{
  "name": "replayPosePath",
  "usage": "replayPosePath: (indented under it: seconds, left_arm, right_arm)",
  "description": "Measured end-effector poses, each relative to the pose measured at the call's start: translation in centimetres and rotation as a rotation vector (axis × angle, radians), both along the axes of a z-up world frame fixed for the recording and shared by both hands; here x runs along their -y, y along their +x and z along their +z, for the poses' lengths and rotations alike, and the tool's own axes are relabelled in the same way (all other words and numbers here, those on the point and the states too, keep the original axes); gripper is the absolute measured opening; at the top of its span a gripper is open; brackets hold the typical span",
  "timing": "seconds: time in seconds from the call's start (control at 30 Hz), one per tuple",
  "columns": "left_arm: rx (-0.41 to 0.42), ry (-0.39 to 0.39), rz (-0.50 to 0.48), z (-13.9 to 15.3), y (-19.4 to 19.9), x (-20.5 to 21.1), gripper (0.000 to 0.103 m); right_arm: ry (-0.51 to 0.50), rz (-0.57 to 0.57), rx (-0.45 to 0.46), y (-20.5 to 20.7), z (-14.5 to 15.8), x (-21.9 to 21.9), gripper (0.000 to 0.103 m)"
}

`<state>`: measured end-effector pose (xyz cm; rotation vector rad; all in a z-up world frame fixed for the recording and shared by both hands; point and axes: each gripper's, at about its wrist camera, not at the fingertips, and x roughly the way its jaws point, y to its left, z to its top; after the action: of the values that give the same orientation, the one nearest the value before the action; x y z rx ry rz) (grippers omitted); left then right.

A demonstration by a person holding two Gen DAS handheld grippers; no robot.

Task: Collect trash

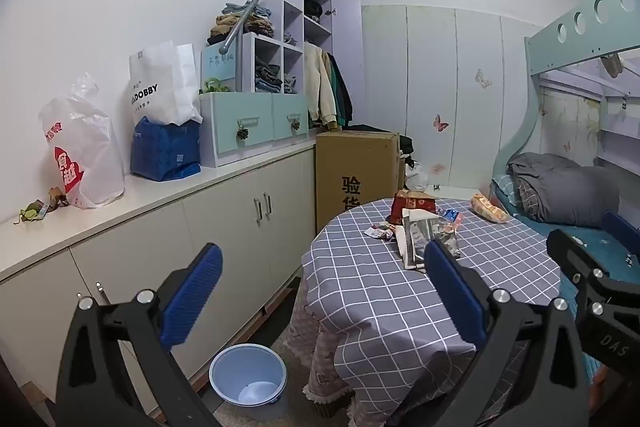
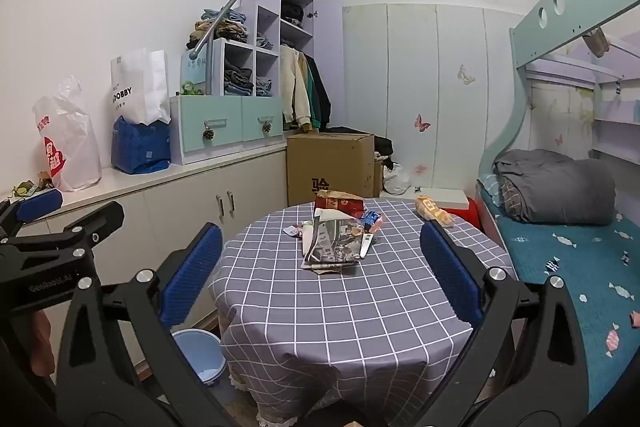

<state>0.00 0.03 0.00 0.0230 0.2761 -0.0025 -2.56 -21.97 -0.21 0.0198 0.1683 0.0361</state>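
Trash pile (image 2: 338, 241) sits toward the far middle of the round worktop (image 2: 360, 315), on the grey checked cloth: a crumpled silvery foil bag on top, a red-brown snack bag (image 2: 340, 203) just behind it, small blue and white wrappers (image 2: 370, 219) at its right and left edges. A yellow snack packet (image 2: 434, 211) lies apart at the far right edge of the worktop, near the bed (image 2: 580, 255).

Blue waste bin (image 1: 248, 377) stands on the floor at the worktop's near left, beside the white cabinet (image 1: 224, 227); something pale lies in its bottom.

Left tool (image 1: 322, 291): released, jaws spread wide, nothing between them; it hovers near the worktop's left edge, above the bin. Right tool (image 2: 320, 273): released, jaws wide, empty, aimed at the pile but well short of it.

On the cabinet top, far left: white plastic bag with red print (image 1: 80, 155), blue bag (image 1: 166, 151), white paper bag (image 1: 164, 87).
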Motion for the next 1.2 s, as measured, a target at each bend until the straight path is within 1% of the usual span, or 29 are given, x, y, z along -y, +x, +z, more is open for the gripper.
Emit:
replayPosePath:
  seconds: [0.47, 0.7, 0.97, 1.0, 1.2]
  left_arm:
    - [0.003, 0.007, -0.005, -0.1, 0.0, 0.1, 0.099]
    - [0.002, 0.004, -0.012, -0.8, 0.2, 0.6, 0.099]
    - [0.001, 0.009, -0.025, -1.7, 0.4, 0.8, 0.099]
    - [-0.001, 0.019, -0.033, -0.3, 0.3, 1.3, 0.099]
    - [-0.006, 0.025, -0.045, -0.5, 0.5, 1.8, 0.099]
  right_arm:
    - [0.0, -0.005, 0.006, -0.6, 0.2, 0.4, 0.097]
    - [-0.001, -0.005, 0.0, -0.6, 0.1, 0.3, 0.097]
    - [-0.003, -0.019, -0.003, 0.2, -0.6, 0.6, 0.097]
    - [-0.005, -0.023, -0.002, 0.2, -0.6, 0.7, 0.097]
    - [-0.007, -0.038, 0.001, 0.1, -0.5, 1.0, 0.097]
